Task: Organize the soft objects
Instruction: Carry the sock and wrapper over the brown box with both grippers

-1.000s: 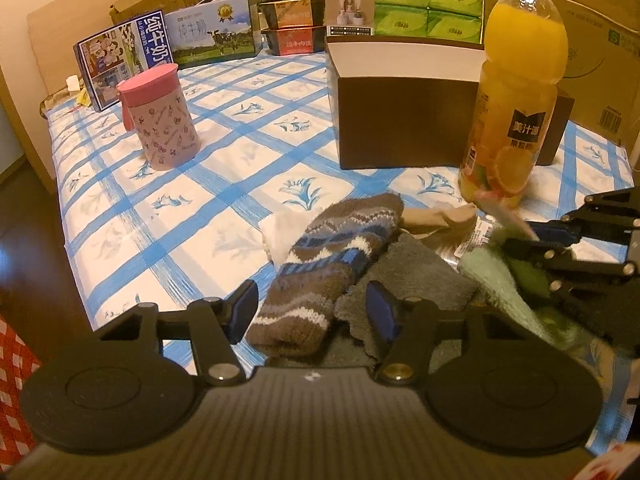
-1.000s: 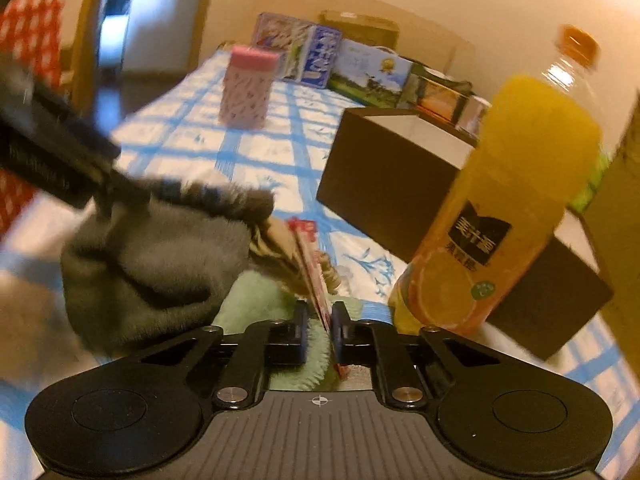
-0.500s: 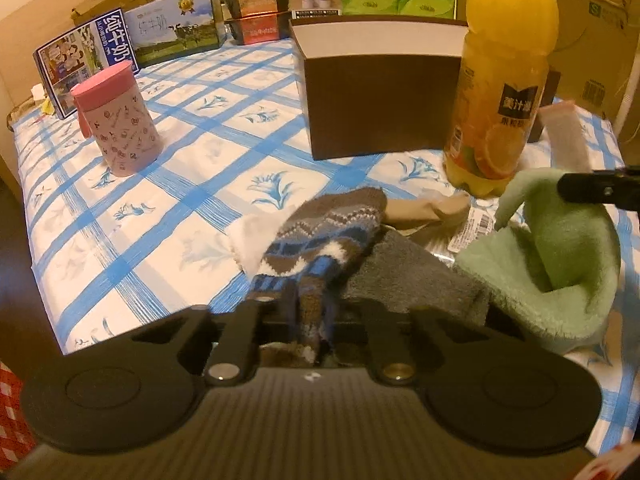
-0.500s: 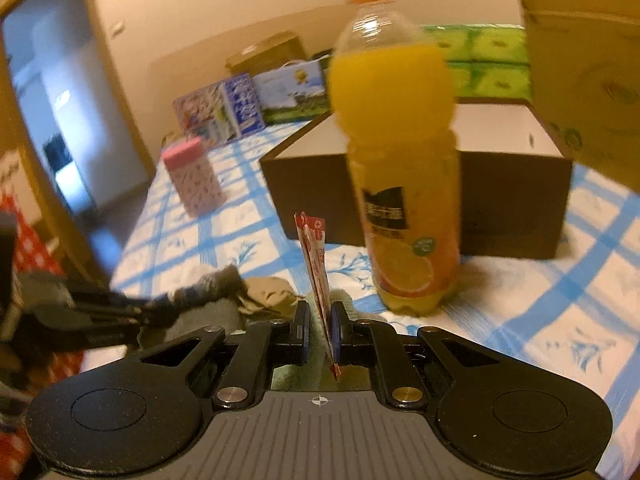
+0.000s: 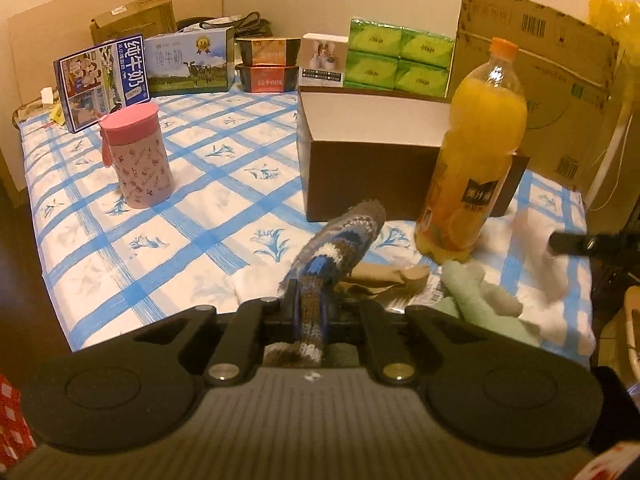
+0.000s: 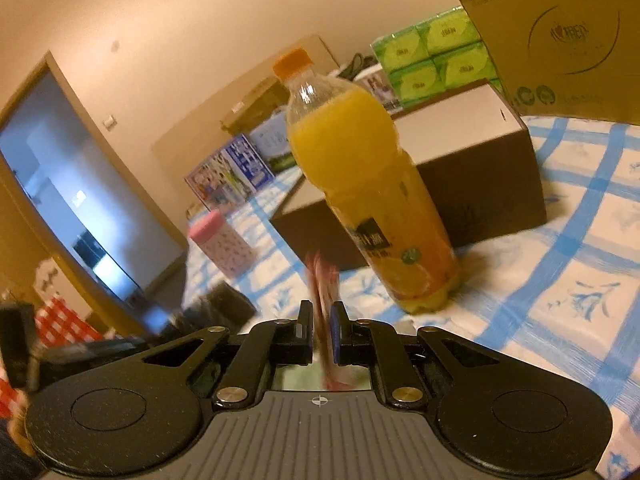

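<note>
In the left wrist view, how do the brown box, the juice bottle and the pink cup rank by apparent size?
1. brown box
2. juice bottle, though it stands nearer the camera
3. pink cup

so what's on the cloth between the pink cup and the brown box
Nothing: in the left wrist view the checked tablecloth lies bare between the pink cup and the brown box.

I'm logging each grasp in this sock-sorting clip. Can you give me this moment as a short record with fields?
surface: blue-checked cloth
left gripper: shut on knitted sock
right gripper: shut on red-and-white tag
container: brown box, open top, behind the sock
nearby: juice bottle upright beside the box
loose items: green sock, tan sock
</note>
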The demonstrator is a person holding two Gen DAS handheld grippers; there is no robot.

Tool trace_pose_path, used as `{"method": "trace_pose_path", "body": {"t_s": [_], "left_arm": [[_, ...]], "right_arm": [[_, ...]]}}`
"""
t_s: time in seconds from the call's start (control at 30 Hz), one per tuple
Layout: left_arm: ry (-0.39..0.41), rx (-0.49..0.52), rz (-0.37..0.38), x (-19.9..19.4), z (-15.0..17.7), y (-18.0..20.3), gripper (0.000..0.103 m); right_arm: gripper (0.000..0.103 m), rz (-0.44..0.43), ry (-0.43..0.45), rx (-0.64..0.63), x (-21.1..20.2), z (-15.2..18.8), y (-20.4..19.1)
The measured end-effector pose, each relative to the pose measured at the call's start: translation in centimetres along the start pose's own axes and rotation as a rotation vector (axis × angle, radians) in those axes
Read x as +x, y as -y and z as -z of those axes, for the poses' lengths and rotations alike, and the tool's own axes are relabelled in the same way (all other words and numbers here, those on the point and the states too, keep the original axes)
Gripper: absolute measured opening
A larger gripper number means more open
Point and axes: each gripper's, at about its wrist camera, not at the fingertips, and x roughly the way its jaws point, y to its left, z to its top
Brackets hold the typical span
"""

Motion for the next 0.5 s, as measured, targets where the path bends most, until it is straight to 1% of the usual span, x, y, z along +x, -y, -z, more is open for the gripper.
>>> {"method": "trace_pose_path", "body": {"t_s": [0.07, 0.17, 0.27, 0.3, 0.37, 0.4, 0.43, 0.47, 0.5], "left_arm": [[0.006, -0.015, 0.011, -0.5, 0.1, 0.1, 0.008], [0.011, -0.057, 0.044, -1.1, 0.3, 0.0, 0.008], [0.0, -0.1, 0.064, -1.3, 0.5, -0.3, 0.008], [-0.002, -0.113, 0.069, -1.4, 0.7, -0.3, 0.009], [-0.009, -0.133, 0.074, -1.4, 0.9, -0.3, 0.009], [-0.012, -0.138, 0.074, -1.4, 1.1, -0.2, 0.009], [-0.014, -0.143, 0.075, -1.4, 1.2, -0.2, 0.009], [-0.016, -0.148, 0.076, -1.4, 1.4, -0.2, 0.009], [-0.018, -0.154, 0.077, -1.4, 1.4, -0.2, 0.009]], "right_arm": [[0.011, 0.038, -0.032, -0.012, 0.3, 0.7, 0.0], [0.011, 0.055, -0.064, -0.002, 0.5, 1.6, 0.4], [0.012, 0.121, -0.12, -0.074, 1.4, 2.4, -0.1], [0.015, 0.128, -0.137, -0.098, 1.6, 2.7, -0.2], [0.038, 0.15, -0.152, -0.157, 2.1, 3.3, -0.8], [0.06, 0.17, -0.148, -0.197, 2.2, 3.5, -1.3], [0.068, 0.183, -0.134, -0.242, 2.2, 3.9, -1.8], [0.068, 0.189, -0.122, -0.293, 2.1, 4.2, -2.2], [0.068, 0.192, -0.129, -0.342, 2.3, 4.5, -2.6]]}}
